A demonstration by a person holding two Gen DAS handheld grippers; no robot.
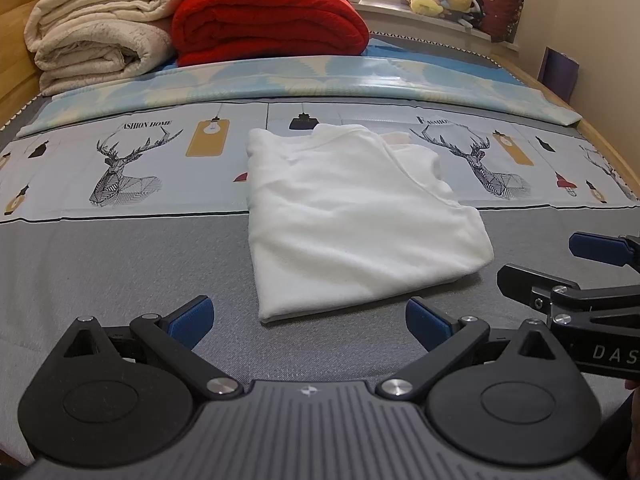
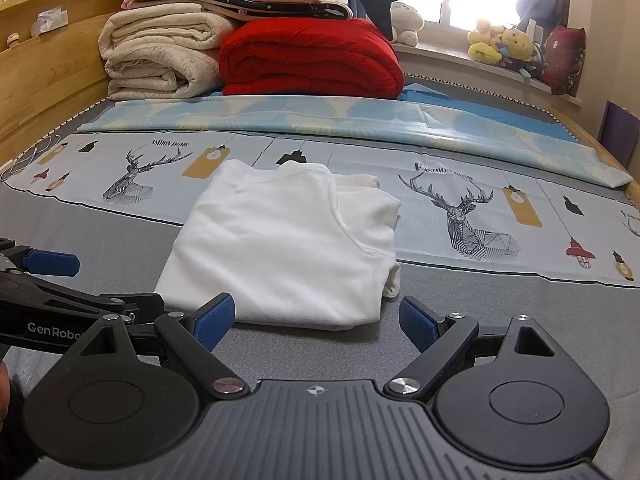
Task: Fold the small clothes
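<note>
A small white garment (image 1: 352, 216) lies folded into a compact rectangle on the bed, partly on the grey sheet and partly on the deer-print cloth; in the right wrist view the white garment (image 2: 288, 248) sits just ahead. My left gripper (image 1: 310, 322) stands open just short of its near edge, nothing between the blue pads. My right gripper (image 2: 316, 320) is also open at the garment's near edge, empty. Each gripper shows in the other's view: the right gripper (image 1: 580, 260) at the right, the left gripper (image 2: 52, 276) at the left.
Folded cream blankets (image 1: 96, 36) and a red blanket (image 1: 272, 20) are stacked at the head of the bed. A light blue patterned mat (image 1: 320, 80) lies across behind the deer-print cloth (image 1: 128, 168). Plush toys (image 2: 504, 44) line the windowsill. A wooden bed frame (image 2: 48, 92) runs along the left.
</note>
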